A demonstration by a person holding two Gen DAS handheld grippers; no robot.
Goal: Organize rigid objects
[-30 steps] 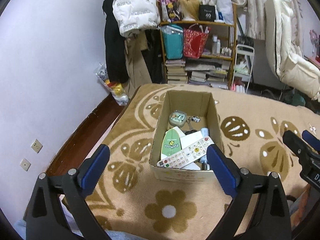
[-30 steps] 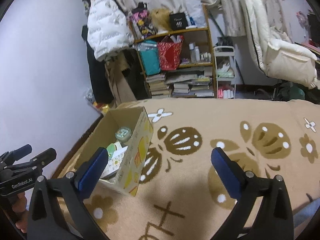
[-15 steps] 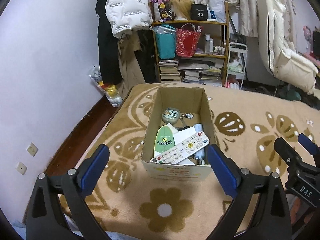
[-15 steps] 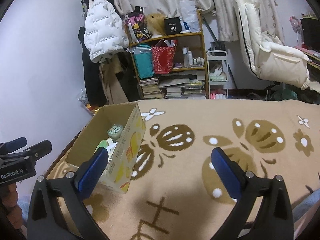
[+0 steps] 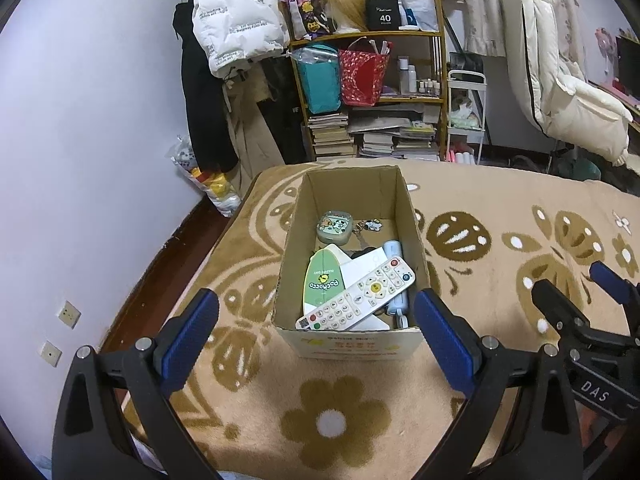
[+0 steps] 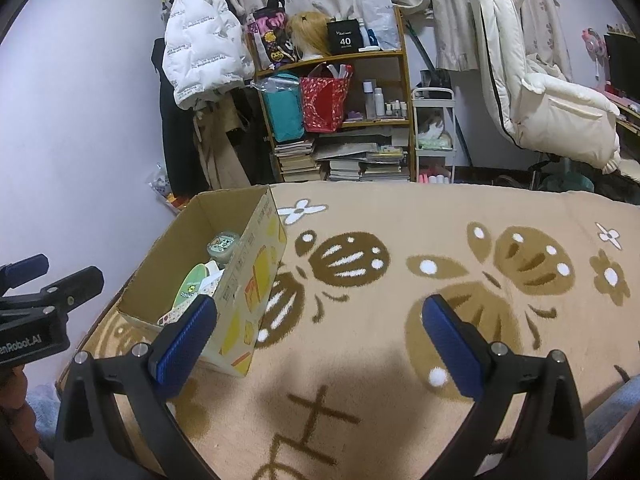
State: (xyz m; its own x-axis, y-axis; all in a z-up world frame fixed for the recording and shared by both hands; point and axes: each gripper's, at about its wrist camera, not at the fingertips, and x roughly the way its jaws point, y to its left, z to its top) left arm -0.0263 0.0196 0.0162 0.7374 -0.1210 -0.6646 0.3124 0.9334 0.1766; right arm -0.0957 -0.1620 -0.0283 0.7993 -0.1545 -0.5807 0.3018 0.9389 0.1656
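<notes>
An open cardboard box (image 5: 406,200) (image 6: 256,264) stands on a tan patterned blanket (image 5: 500,208). Inside it lie a white remote control (image 5: 356,298), a green and white case (image 5: 322,280), a round green tin (image 5: 334,227) (image 6: 222,245), a key charm (image 5: 370,225) and a pale blue device (image 5: 394,276). My left gripper (image 5: 316,338) hangs open just in front of the box's near wall, with nothing between its fingers. My right gripper (image 6: 320,338) is open over the bare blanket to the right of the box, also holding nothing. Each gripper shows at the edge of the other's view.
A wooden shelf (image 5: 372,80) with bags, bottles and stacked books stands behind the bed. Coats (image 5: 236,12) hang at the back left, and a cream padded chair (image 5: 560,80) is at the right. The white wall (image 5: 80,160) and dark floor run along the blanket's left edge.
Both grippers have pulled back and risen a little, so the box sits farther off and more centred in the left wrist view. Both stay open and the box contents have not moved.
</notes>
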